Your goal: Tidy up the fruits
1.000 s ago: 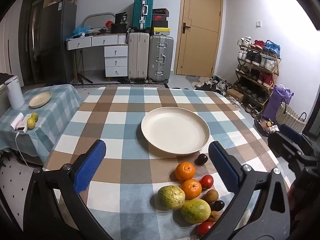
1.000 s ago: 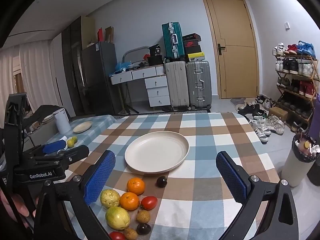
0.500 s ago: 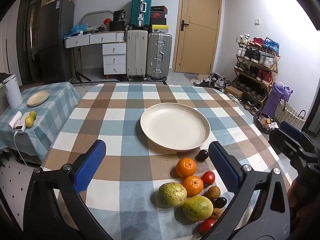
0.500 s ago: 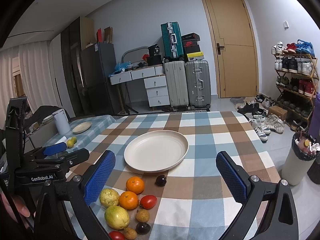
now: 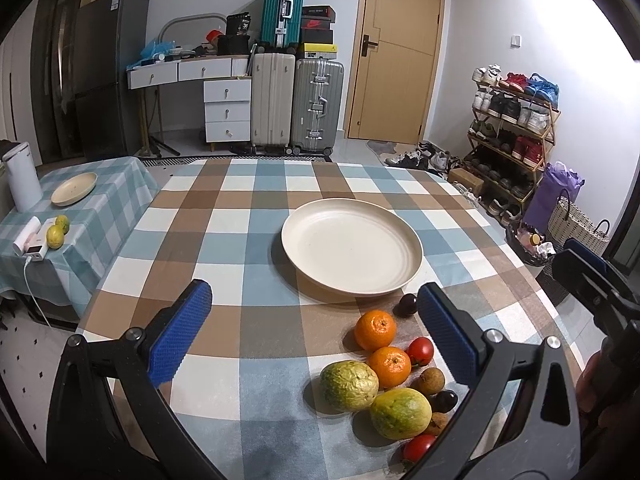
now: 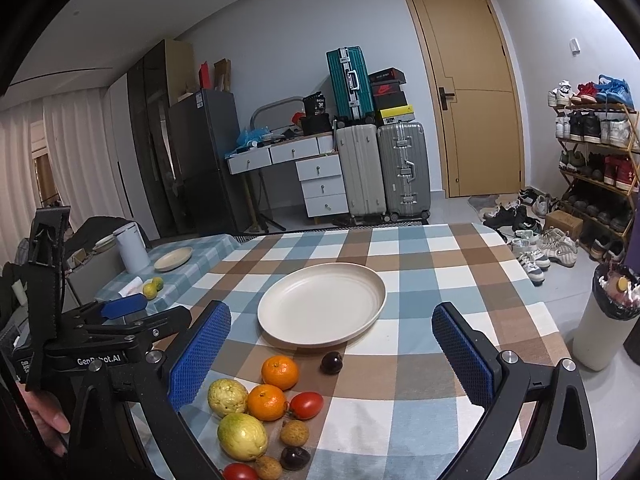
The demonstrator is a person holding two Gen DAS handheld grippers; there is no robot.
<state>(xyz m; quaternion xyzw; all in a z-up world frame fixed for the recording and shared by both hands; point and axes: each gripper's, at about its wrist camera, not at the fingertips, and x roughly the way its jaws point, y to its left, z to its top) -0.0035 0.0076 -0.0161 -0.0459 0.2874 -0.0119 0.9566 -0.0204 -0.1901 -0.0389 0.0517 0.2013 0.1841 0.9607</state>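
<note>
An empty cream plate [image 5: 352,252] [image 6: 322,308] sits mid-table on the checked cloth. In front of it lies a cluster of fruit: two oranges [image 5: 375,329] [image 6: 280,372], two green guavas [image 5: 349,385] [image 6: 242,436], red tomatoes [image 5: 420,351] [image 6: 306,405], brown longans [image 5: 431,381] and dark plums [image 5: 408,304] [image 6: 331,362]. My left gripper [image 5: 316,328] is open and empty, above the table left of the fruit. My right gripper [image 6: 332,356] is open and empty, above the fruit's right side. The left gripper's body shows in the right wrist view [image 6: 120,328].
A low side table [image 5: 80,208] at the left carries a small plate [image 5: 74,189], two limes [image 5: 56,236] and a white kettle [image 5: 22,182]. A white bin [image 6: 606,320] stands beside the table's right edge. Suitcases and a shoe rack line the far walls.
Both views have shifted slightly: the fruit and plate sit a little higher in the left wrist view. Both grippers stay open and empty.
</note>
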